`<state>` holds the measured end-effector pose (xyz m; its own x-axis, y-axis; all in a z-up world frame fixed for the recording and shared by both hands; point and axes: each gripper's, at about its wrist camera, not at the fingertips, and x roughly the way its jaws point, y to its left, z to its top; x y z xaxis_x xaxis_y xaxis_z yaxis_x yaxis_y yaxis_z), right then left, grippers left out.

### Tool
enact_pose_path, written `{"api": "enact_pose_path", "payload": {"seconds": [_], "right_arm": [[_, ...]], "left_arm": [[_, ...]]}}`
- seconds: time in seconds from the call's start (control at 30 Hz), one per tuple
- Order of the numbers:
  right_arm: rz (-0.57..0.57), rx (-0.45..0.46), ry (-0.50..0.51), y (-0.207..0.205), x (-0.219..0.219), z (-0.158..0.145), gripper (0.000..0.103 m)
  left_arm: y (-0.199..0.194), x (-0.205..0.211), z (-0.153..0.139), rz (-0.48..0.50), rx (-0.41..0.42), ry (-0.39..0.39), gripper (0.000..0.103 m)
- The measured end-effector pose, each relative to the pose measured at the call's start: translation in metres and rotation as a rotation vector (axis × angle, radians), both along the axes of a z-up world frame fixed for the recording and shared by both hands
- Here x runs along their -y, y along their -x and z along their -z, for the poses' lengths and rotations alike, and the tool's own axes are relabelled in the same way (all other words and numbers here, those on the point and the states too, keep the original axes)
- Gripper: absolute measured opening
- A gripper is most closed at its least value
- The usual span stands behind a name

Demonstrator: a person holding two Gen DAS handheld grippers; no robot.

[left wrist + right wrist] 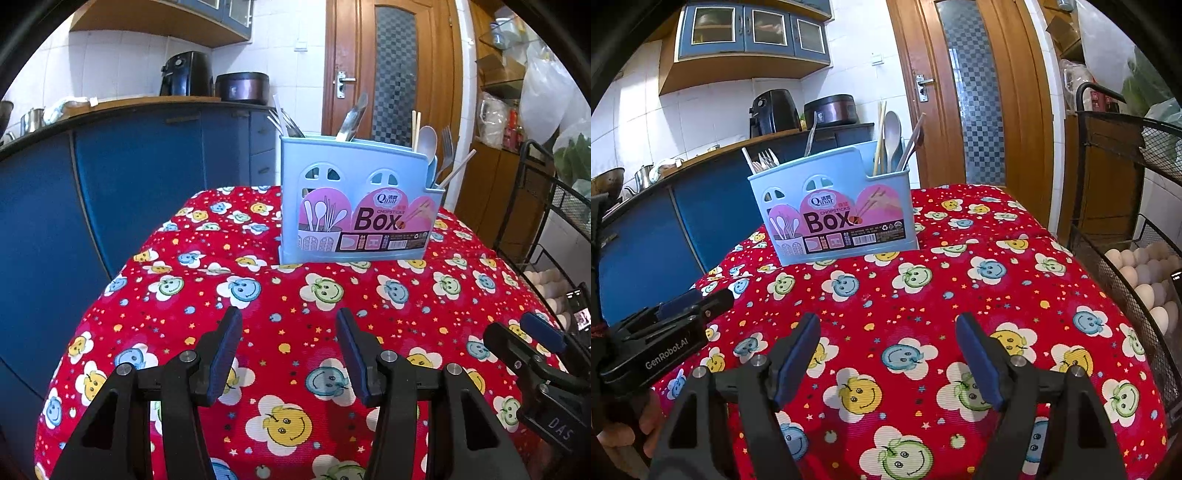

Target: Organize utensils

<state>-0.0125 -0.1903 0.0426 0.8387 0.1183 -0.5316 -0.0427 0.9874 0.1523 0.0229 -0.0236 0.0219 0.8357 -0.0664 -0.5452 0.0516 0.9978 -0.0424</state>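
A light blue utensil box [354,206] with a pink "Box" label stands upright at the far side of the table; it also shows in the right wrist view [834,214]. Forks [286,123], a metal knife [352,118], chopsticks [416,129], a spoon [427,142] and more cutlery stick up from its compartments. My left gripper [288,321] is open and empty above the cloth, well short of the box. My right gripper [888,325] is open and empty too. Each gripper shows at the edge of the other's view.
The table wears a red cloth with smiley flowers [295,332]. A black wire rack with eggs [1145,273] stands close on the right. A blue counter [129,166] runs on the left, a wooden door [395,70] behind.
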Motion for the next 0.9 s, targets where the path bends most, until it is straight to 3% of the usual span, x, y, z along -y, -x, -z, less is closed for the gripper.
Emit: {"api": "enact_pose_path", "payload": {"seconds": [0.9], "right_arm": [[0.001, -0.001, -0.001, 0.0002, 0.0004, -0.0001, 0.078]], "left_arm": [[0.0018, 0.0005, -0.0039, -0.001, 0.008, -0.004, 0.054]]}}
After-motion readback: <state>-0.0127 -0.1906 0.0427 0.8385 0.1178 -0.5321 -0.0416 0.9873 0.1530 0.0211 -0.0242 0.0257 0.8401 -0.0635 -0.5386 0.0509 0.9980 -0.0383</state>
